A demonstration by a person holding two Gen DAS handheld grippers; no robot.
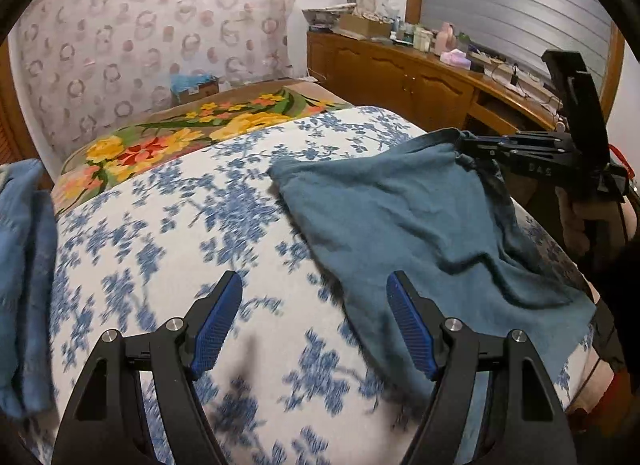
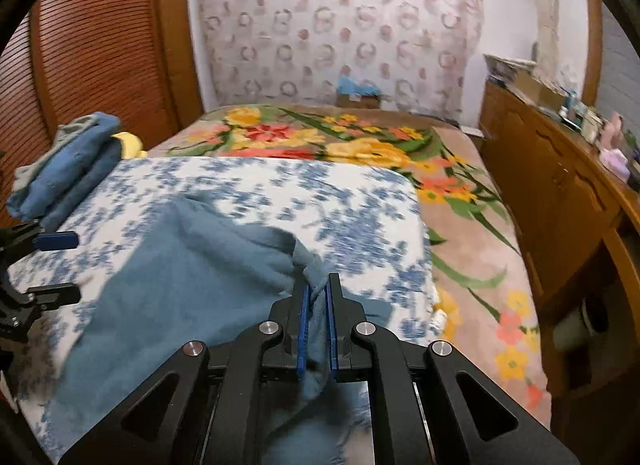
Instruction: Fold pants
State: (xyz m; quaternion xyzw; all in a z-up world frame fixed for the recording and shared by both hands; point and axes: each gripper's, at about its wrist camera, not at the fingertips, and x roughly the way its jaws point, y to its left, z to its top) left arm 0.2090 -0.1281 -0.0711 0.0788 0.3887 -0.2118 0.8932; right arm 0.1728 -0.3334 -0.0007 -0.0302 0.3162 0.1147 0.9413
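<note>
A pair of teal-blue pants (image 1: pixel 416 217) lies spread on the white blanket with blue flowers (image 1: pixel 168 225). My right gripper (image 2: pixel 318 289) is shut on a bunched edge of the pants (image 2: pixel 192 273) and lifts that corner; in the left wrist view the right gripper (image 1: pixel 466 145) is at the cloth's far right corner, held by a hand (image 1: pixel 580 221). My left gripper (image 1: pixel 314 297) is open above the blanket, its right pad (image 1: pixel 408 329) over the near edge of the pants, nothing between its fingers. From the right wrist view the left gripper (image 2: pixel 60 265) shows at the left edge.
A stack of folded blue clothes (image 2: pixel 68 169) sits at the left side of the bed. A flowered brown cover (image 2: pixel 344 141) lies beyond the white blanket. A wooden dresser (image 1: pixel 404 77) with many small items runs along the right. A slatted wooden door (image 2: pixel 92 45) stands left.
</note>
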